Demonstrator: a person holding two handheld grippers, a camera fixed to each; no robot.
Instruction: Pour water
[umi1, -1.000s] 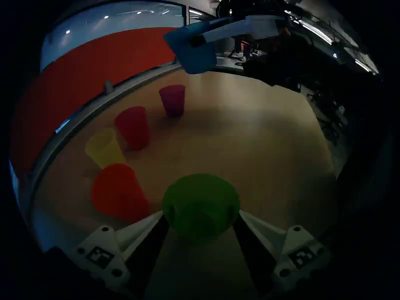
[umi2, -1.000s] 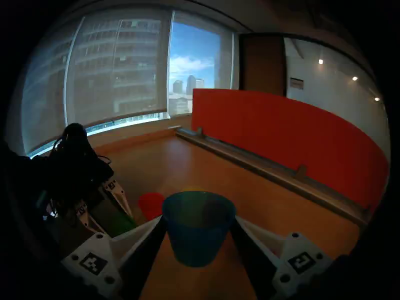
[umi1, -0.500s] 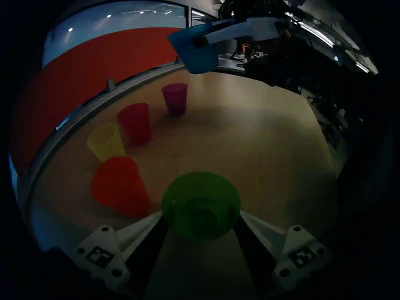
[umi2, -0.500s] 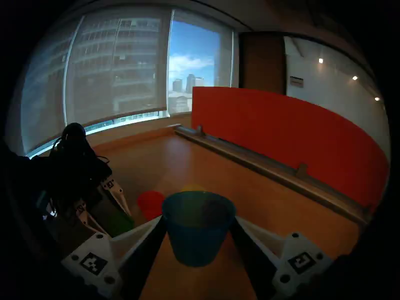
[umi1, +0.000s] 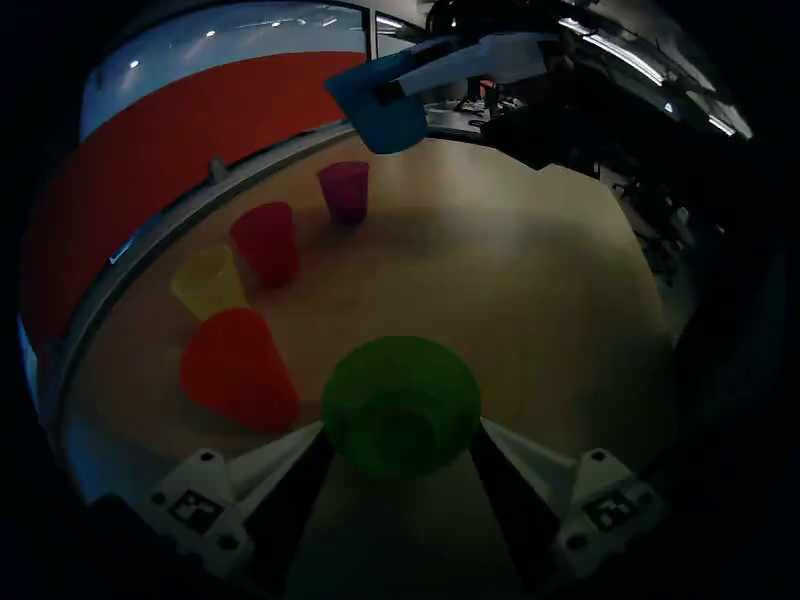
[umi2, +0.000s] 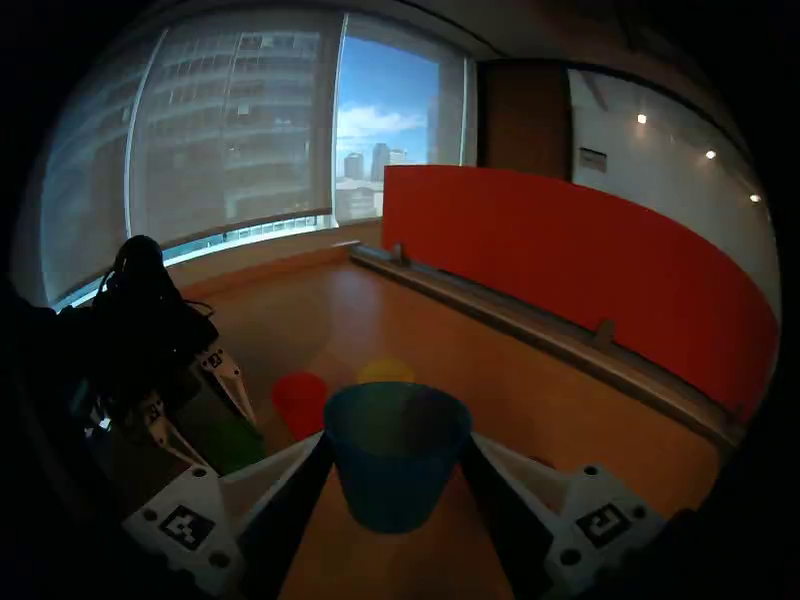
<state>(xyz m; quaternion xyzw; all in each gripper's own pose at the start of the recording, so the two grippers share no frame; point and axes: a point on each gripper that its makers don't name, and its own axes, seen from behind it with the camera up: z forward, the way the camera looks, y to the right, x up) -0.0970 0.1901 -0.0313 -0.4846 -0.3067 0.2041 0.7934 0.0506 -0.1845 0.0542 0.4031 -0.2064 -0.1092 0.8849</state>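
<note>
My left gripper (umi1: 400, 440) is shut on a green cup (umi1: 400, 405), held low over the wooden table (umi1: 520, 280). High at the far side, the right gripper's fingers (umi1: 470, 60) hold a blue cup (umi1: 380, 105) in the air. In the right gripper view, my right gripper (umi2: 397, 470) is shut on that blue cup (umi2: 396, 455), upright above the table. To its left the left gripper (umi2: 195, 400) shows with the green cup (umi2: 232, 443) between its fingers, a dark-sleeved hand behind it.
Several cups stand in a row along the table's left side: orange-red (umi1: 235, 370), yellow (umi1: 208, 283), red (umi1: 266, 243) and purple (umi1: 344, 192). A red partition (umi1: 170, 130) runs behind them. In the right gripper view, a red cup (umi2: 300, 402) and yellow cup (umi2: 385, 371) sit ahead.
The blue cup has shifted slightly in the left gripper view. The right gripper view has tipped a little, bringing the red and yellow cups more into sight. Both grips are unchanged.
</note>
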